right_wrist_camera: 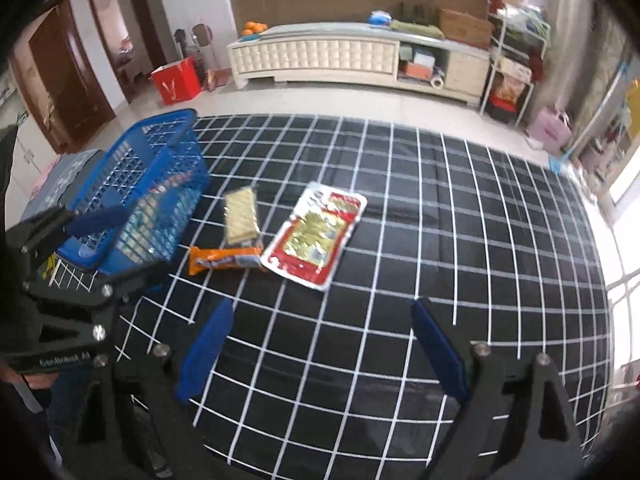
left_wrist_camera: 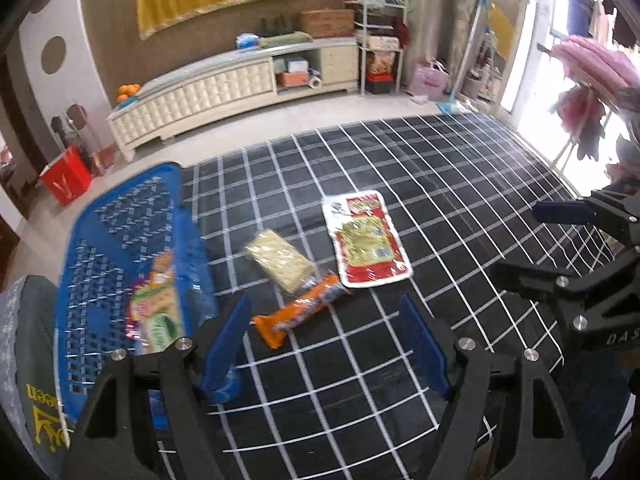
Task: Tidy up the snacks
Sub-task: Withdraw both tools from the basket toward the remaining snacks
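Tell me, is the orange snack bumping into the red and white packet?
Touching. In the right wrist view, the orange snack's end meets the edge of the red and white packet, with no tablecloth showing between them.

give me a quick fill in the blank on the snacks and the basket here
1. The basket is coloured ____.
2. The number of snack packs lying on the cloth outside the basket is ____.
3. The cracker pack lies between the basket and the ____ pack.
4. Both the left gripper and the right gripper have their jaws ____.

Missing words: blue; three; red; open
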`<state>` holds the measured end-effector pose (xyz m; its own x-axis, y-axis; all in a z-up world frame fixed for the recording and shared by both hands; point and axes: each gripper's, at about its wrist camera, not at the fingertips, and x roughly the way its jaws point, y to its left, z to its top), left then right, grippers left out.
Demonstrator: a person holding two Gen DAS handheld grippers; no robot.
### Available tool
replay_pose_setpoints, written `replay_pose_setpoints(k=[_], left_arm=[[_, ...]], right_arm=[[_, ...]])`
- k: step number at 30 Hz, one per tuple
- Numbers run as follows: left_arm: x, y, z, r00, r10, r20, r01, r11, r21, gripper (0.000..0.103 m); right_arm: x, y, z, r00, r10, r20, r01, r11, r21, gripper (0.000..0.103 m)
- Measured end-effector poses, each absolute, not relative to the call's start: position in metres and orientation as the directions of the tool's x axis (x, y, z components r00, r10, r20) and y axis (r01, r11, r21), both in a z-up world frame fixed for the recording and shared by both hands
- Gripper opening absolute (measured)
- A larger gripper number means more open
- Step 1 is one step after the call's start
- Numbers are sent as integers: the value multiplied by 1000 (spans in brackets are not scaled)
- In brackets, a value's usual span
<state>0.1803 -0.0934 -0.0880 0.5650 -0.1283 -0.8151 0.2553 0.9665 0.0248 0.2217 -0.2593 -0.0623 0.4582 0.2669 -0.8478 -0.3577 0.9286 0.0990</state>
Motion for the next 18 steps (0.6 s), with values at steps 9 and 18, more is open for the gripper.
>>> replay_pose_setpoints(k=[9,18], left_arm=[[189,-118,-122,518,-99,-850,317,945,83,75],[214,-127,-156,452,-35,-891,354,924,144,75]], right_arm=[[225,-270,-101,433,266,-861,-334,935,121,93],[236,-271,-130,407,257,-877,-314,941,130,93]])
